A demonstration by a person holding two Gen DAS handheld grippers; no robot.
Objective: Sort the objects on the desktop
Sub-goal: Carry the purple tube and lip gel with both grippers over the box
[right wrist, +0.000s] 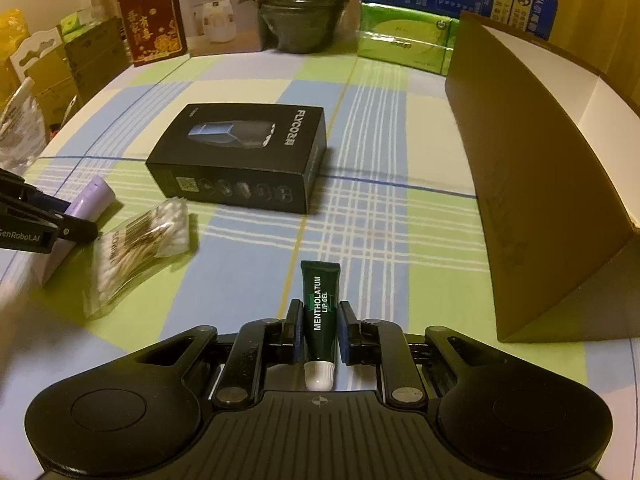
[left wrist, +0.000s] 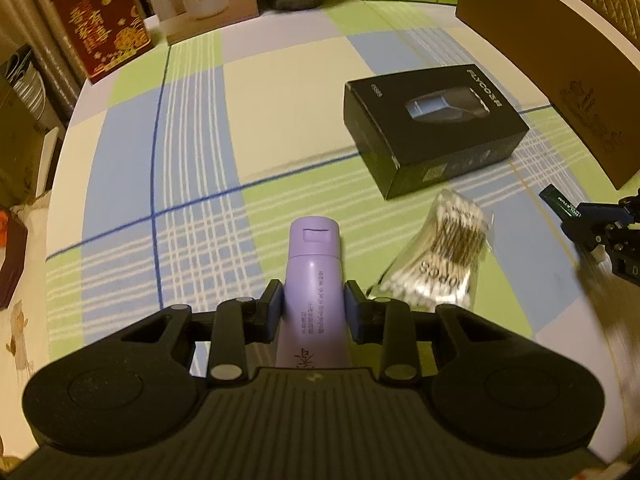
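1. Nearest the left wrist lens, the left gripper (left wrist: 313, 300) pinched a lilac tube (left wrist: 313, 292) between its blue pads, one pad pressed to each side of the tube's body. The tube's round cap pointed away from the camera, out over the checked tablecloth (left wrist: 192, 152).
2. Just right of that tube, a clear packet of cotton swabs (left wrist: 440, 252) lay flat on the cloth, printing facing up.
3. Beyond the swabs, a black Flyco shaver box (left wrist: 434, 130) lay flat, close to the packet; whether they touched could not be told.
4. At the right edge of the left wrist view, the right gripper (left wrist: 576, 220) appeared, with a dark green tube end sticking out of it.
5. In the right wrist view, the right gripper (right wrist: 320, 328) was closed on a Mentholatum lip gel tube (right wrist: 320, 308), its jaws pinching the tube's sides. The white cap pointed back at the camera and the flat crimped end pointed forward.
6. Left of it in that view lay the swab packet (right wrist: 140, 248), and further left the left gripper (right wrist: 60, 216) showed with the lilac tube (right wrist: 90, 198) in it.
7. Right of the lip gel, a tall brown cardboard box (right wrist: 532, 184) stood on the cloth, well apart from the shaver box (right wrist: 244, 156).
8. Along the far edge stood a red gift box (right wrist: 152, 20), a white humidifier box (right wrist: 218, 8), a dark pot (right wrist: 300, 16) and green tissue packs (right wrist: 404, 44).
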